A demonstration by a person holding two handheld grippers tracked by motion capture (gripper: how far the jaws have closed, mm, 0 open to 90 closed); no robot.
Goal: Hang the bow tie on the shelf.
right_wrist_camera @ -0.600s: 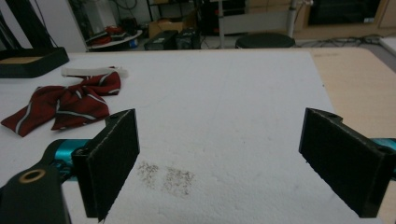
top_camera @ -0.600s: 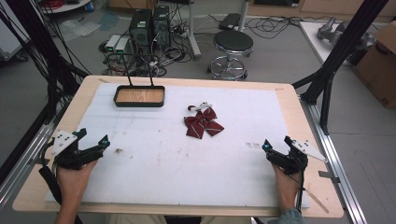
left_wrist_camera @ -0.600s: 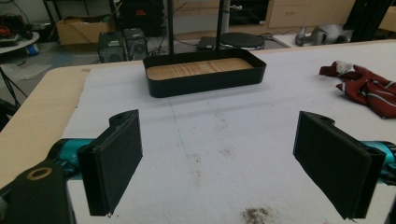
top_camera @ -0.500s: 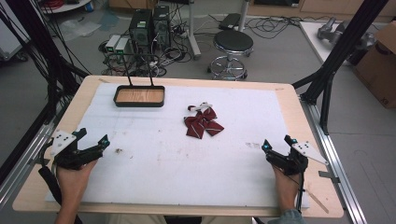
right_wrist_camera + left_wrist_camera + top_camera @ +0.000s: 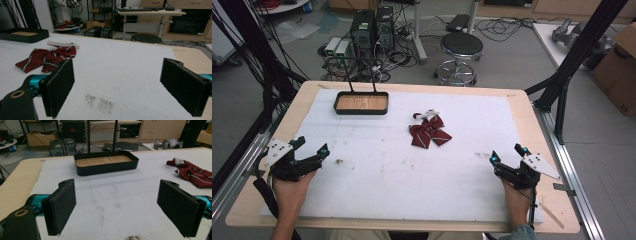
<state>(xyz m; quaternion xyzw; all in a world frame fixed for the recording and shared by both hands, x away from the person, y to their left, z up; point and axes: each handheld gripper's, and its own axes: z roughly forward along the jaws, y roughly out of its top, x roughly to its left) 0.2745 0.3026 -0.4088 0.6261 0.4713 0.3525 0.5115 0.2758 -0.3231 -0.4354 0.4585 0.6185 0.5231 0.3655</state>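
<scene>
A dark red striped bow tie (image 5: 429,132) with a white strap lies near the middle of the white mat (image 5: 377,165). It appears far right in the left gripper view (image 5: 192,171) and at the left in the right gripper view (image 5: 46,58). A black tray (image 5: 361,103) with a wooden floor and a tall wire handle stands at the back left (image 5: 106,165). My left gripper (image 5: 309,149) rests open at the mat's left edge (image 5: 125,208), nothing between its jaws. My right gripper (image 5: 507,152) is open near the right front (image 5: 125,87), also empty.
The mat covers a wooden table (image 5: 542,125) framed by metal rails. Dirty smudges (image 5: 100,102) mark the mat near the right gripper. Beyond the far edge are a round stool (image 5: 461,47), computer boxes (image 5: 372,27) and cables on the floor. A cardboard box (image 5: 619,70) stands at the right.
</scene>
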